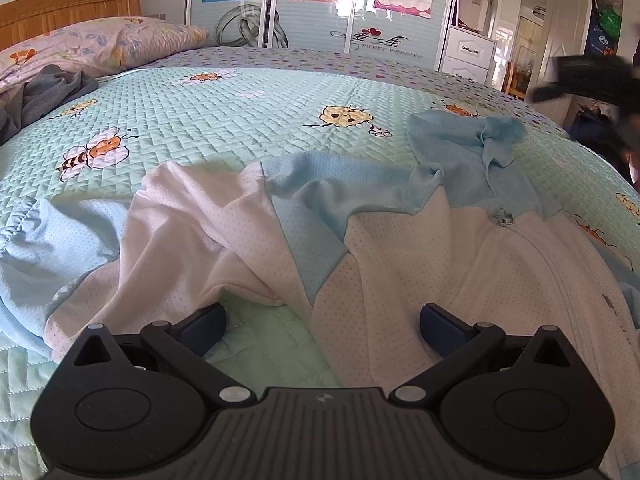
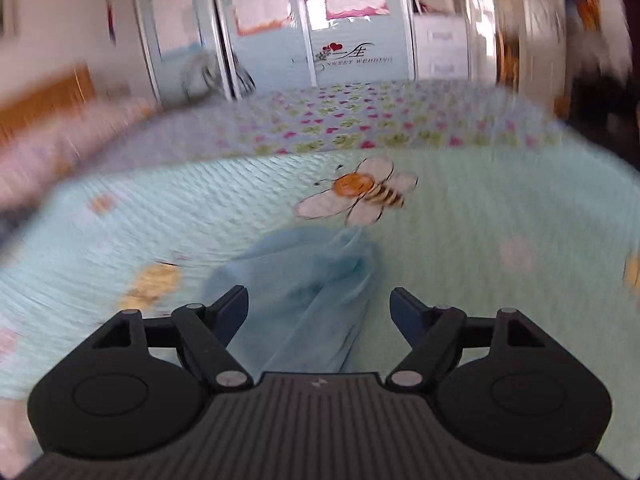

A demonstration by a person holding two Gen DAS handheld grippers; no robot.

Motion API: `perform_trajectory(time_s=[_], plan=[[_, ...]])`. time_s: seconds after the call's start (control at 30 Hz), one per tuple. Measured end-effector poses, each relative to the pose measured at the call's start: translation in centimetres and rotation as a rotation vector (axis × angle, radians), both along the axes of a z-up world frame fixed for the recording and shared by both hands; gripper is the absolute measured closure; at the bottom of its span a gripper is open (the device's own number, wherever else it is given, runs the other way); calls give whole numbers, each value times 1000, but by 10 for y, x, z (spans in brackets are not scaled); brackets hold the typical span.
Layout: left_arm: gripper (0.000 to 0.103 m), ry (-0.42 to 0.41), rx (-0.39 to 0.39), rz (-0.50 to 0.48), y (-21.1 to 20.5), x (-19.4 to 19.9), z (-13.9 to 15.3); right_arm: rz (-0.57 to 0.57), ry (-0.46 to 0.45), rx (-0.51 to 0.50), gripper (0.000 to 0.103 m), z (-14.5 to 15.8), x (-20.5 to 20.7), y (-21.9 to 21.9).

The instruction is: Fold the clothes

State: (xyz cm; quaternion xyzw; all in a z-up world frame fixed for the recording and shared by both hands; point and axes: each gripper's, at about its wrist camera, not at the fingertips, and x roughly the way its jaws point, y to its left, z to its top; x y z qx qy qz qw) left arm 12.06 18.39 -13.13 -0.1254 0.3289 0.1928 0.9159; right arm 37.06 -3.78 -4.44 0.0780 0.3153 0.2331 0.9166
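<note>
A white and light blue zip jacket (image 1: pixel 460 264) lies spread and rumpled on the bed, its blue hood (image 1: pixel 472 140) toward the far right. My left gripper (image 1: pixel 322 320) hovers open just over the jacket's near hem, nothing pinched between its blue pads. In the blurred right wrist view my right gripper (image 2: pixel 320 308) stands open above the bed, and a blue fold of the jacket (image 2: pixel 312 280) lies on the quilt between and beyond its fingers, not pinched. The right gripper (image 1: pixel 580 80) also shows as a dark blur at the right edge of the left wrist view.
A mint quilt with bee prints (image 1: pixel 240 120) covers the bed. A floral pillow (image 1: pixel 88 44) and a grey garment (image 1: pixel 40 96) lie at the far left by the wooden headboard (image 1: pixel 68 8). Wardrobe doors (image 1: pixel 320 8) stand behind the bed.
</note>
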Motion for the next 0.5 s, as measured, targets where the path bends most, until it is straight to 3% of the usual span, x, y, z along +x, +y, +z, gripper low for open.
perform_trajectory(time_s=[0.07, 0.17, 0.27, 0.4, 0.5], plan=[[0, 6, -5, -7, 1, 0, 1, -59, 9, 82, 24, 8, -45, -47], [0, 21, -19, -28, 4, 0, 3, -193, -9, 101, 19, 18, -118, -115], [0, 34, -44, -52, 9, -3, 5, -277, 38, 122, 12, 12, -177, -166], [0, 33, -40, -74, 9, -6, 4, -277, 108, 71, 12, -12, -226, -186], [0, 39, -22, -73, 5, -6, 3, -226, 103, 55, 12, -22, -238, -174]])
